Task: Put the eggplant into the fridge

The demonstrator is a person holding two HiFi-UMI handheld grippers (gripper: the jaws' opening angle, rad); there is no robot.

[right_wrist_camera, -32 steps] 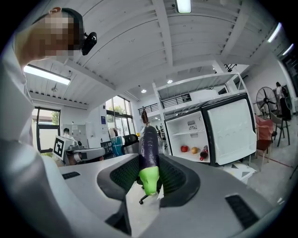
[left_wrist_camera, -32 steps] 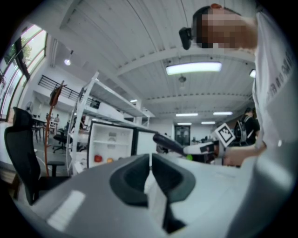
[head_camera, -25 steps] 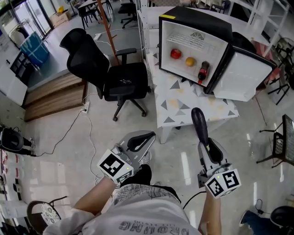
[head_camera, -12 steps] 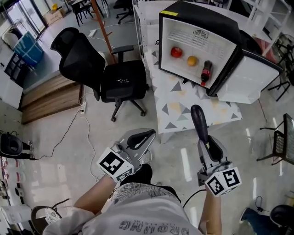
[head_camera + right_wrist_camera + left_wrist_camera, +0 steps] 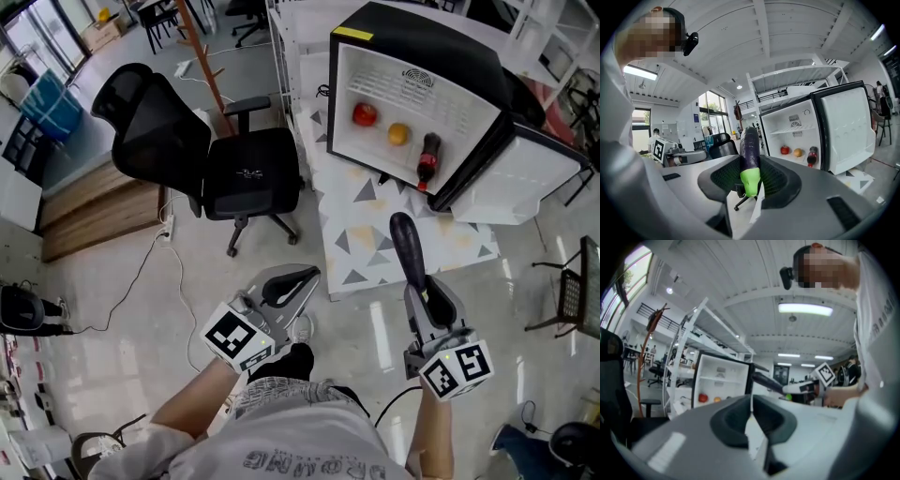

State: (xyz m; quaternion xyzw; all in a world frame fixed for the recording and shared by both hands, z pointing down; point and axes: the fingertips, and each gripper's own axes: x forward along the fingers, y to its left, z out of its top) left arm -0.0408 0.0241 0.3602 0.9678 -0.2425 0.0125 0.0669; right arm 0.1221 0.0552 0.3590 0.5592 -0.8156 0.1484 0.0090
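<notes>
Purple eggplant (image 5: 405, 242) is sitting clamped in R gripper (image 5: 422, 289), long axis pointing fwd at open fridge (image 5: 412, 28) ahead; L gripper (image 5: 307, 278) is hanging closed, empty.

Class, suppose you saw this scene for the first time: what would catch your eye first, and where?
A purple eggplant sticks out of the right gripper, mid-picture. Beyond it an open fridge holds a red fruit, an orange fruit and a bottle; a black chair stands to its left.
</notes>
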